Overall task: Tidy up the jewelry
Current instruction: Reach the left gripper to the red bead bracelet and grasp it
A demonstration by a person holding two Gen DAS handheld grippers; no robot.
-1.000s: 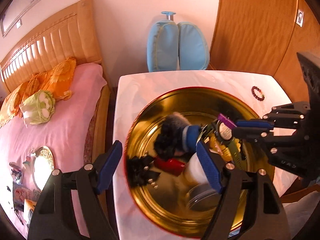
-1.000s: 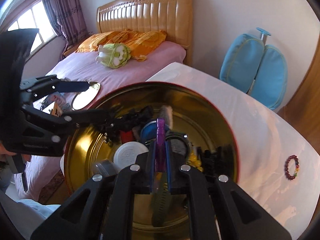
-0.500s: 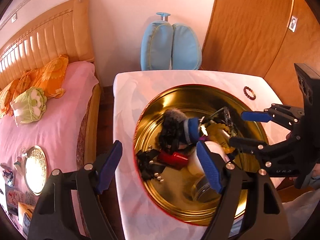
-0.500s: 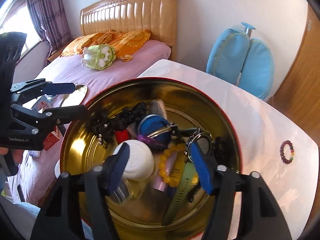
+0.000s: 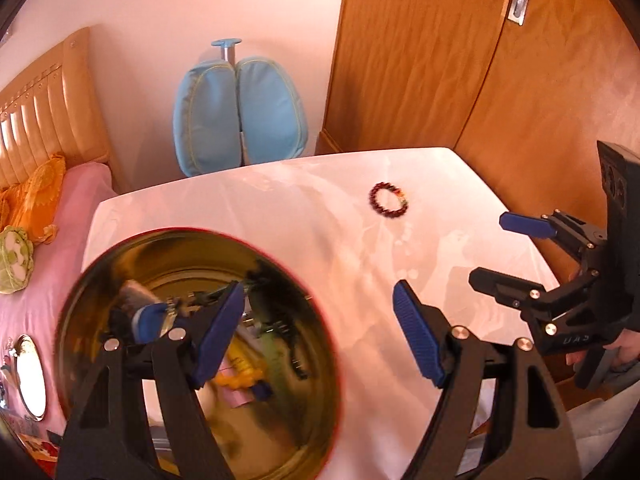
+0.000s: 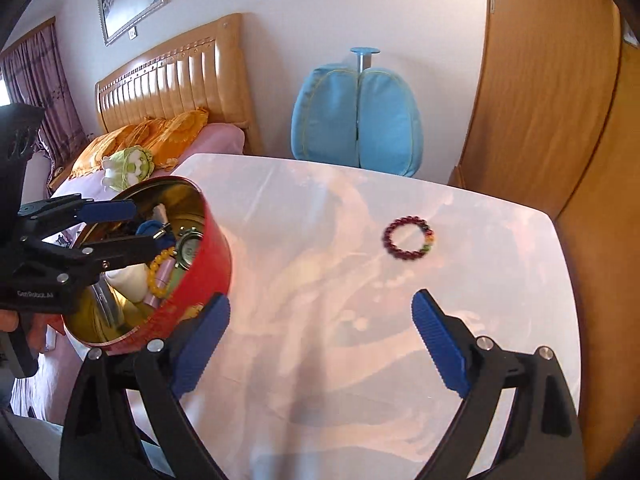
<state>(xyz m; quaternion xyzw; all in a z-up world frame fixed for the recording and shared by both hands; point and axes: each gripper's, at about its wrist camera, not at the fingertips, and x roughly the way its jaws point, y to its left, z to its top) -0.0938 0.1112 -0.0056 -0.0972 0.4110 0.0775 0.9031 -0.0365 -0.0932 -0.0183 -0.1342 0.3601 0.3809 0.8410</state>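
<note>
A white counter (image 6: 320, 360) is seen beside a bed (image 6: 216, 140). A round tin (image 6: 208, 264), red outside and gold inside, is set at the counter's edge nearest the bed; a watch (image 6: 190, 246), yellow beads (image 6: 158, 270) and other pieces are heaped in it. A dark red bracelet (image 6: 409, 239) is laid alone near the far corner by the wooden doors, well apart from the tin. The left claw (image 5: 318, 334) is held released, one finger over the tin. The right claw (image 6: 320, 344) is opening, with nothing between its fingers, above bare counter.
</note>
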